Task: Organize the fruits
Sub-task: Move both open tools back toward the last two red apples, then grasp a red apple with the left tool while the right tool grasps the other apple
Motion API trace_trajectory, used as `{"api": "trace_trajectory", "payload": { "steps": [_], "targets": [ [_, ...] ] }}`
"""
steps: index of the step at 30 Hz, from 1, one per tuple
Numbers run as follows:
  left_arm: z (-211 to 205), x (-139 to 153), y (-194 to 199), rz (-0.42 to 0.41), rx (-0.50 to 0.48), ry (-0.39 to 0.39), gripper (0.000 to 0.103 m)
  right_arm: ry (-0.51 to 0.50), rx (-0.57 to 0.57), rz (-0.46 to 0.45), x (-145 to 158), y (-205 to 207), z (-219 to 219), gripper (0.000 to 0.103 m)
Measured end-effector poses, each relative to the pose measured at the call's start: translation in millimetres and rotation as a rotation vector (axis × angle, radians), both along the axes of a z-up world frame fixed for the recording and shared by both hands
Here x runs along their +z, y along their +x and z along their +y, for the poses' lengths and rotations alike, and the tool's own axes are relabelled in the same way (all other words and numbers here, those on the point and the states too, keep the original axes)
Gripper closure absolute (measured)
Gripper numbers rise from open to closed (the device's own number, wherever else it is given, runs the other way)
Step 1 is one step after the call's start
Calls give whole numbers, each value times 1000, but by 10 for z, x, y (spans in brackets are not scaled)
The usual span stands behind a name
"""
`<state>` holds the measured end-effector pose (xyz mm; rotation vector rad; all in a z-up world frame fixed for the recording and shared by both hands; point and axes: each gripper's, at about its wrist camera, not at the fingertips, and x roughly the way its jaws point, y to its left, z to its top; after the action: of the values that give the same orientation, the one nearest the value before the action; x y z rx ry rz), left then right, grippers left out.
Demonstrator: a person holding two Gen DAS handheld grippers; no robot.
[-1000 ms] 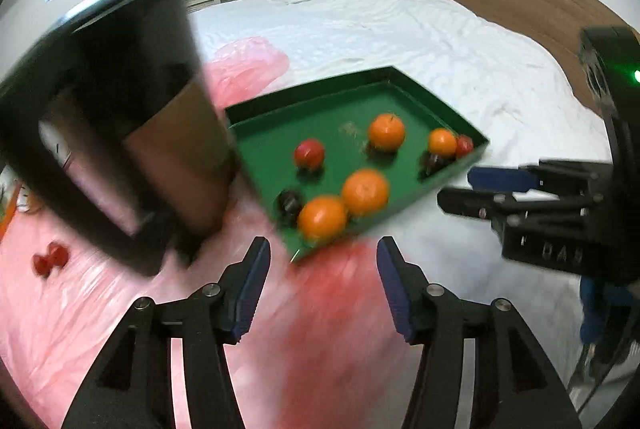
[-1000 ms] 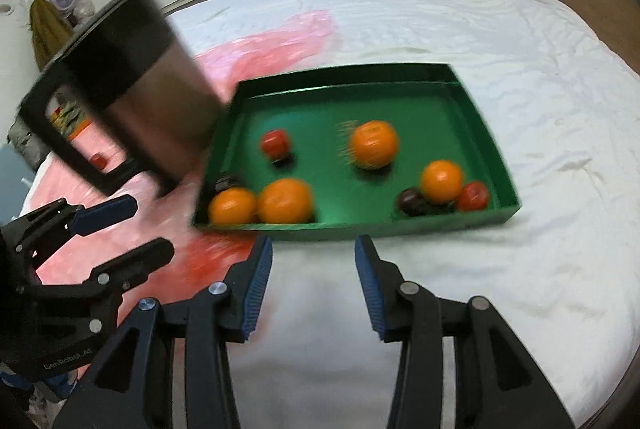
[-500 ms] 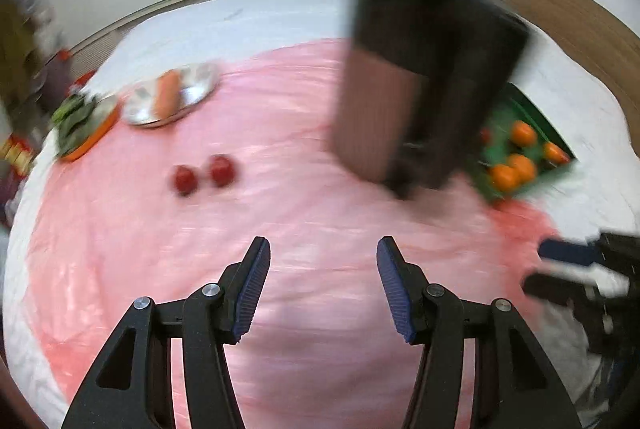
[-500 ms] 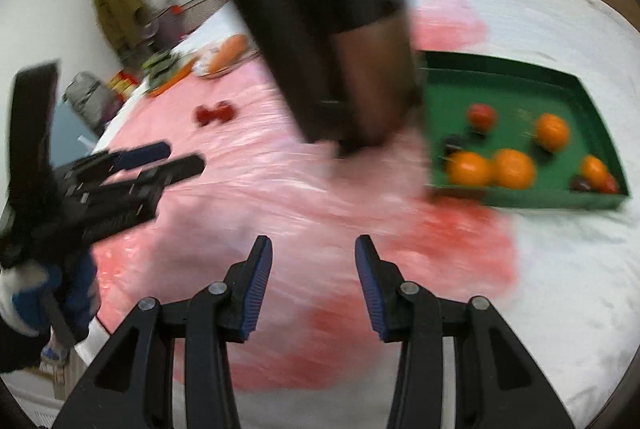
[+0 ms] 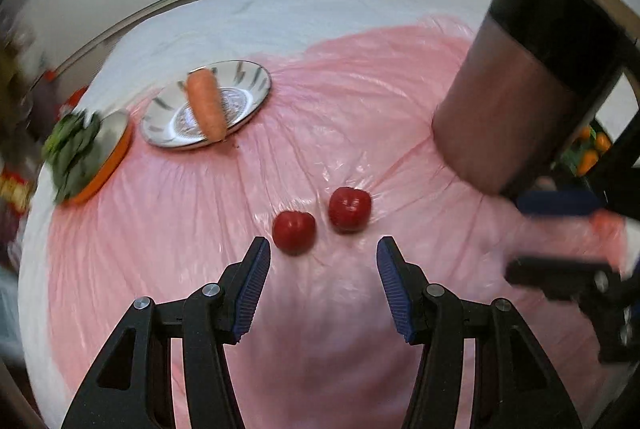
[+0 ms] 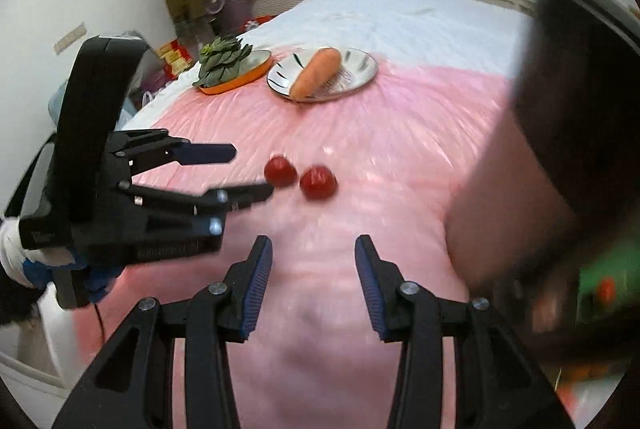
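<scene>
Two small red fruits (image 5: 294, 232) (image 5: 349, 209) lie side by side on a pink plastic sheet (image 5: 200, 269). My left gripper (image 5: 323, 249) hovers just short of them, open, with nothing between its fingers. In the right wrist view the same fruits (image 6: 281, 170) (image 6: 318, 182) lie ahead of my right gripper (image 6: 313, 245), also open and holding nothing. The left gripper (image 6: 253, 172) comes in from the left there, its lower fingertip close to the nearer fruit. The right gripper (image 5: 514, 234) shows blurred at the right of the left wrist view. A green tray (image 5: 588, 153) of oranges peeks out behind a dark cup.
A tall dark cup (image 5: 532, 89) (image 6: 560, 149) with a handle stands close on the right. At the far side a patterned plate (image 5: 248, 85) holds a carrot (image 5: 206, 105), beside an orange dish of leafy greens (image 5: 72, 149). White bedding lies beyond the sheet.
Both grippers swung left, away from the green tray and past the dark cup, to the two red fruits. The cup now sits at the right of both views. The jaws kept their width.
</scene>
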<state>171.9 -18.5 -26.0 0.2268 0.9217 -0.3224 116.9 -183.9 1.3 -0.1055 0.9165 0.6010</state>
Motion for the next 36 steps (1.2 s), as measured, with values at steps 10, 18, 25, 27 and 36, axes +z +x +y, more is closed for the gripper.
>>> {"api": "trace_trajectory", "payload": {
  "steps": [10, 18, 25, 27, 36],
  "targets": [
    [56, -302, 307, 46, -153, 46, 53, -58, 81, 18, -336, 570, 375, 47],
    [83, -398, 422, 58, -183, 33, 56, -1, 28, 117, -498, 847, 511, 47],
    [72, -513, 495, 87, -205, 35, 75, -26, 3, 187, -694, 1007, 625, 47],
    [97, -528, 492, 88, -200, 21, 75, -33, 0, 196, -734, 1036, 634, 50],
    [179, -406, 446, 69, -162, -22, 75, 8, -6, 182, -652, 994, 557, 61]
  ]
}}
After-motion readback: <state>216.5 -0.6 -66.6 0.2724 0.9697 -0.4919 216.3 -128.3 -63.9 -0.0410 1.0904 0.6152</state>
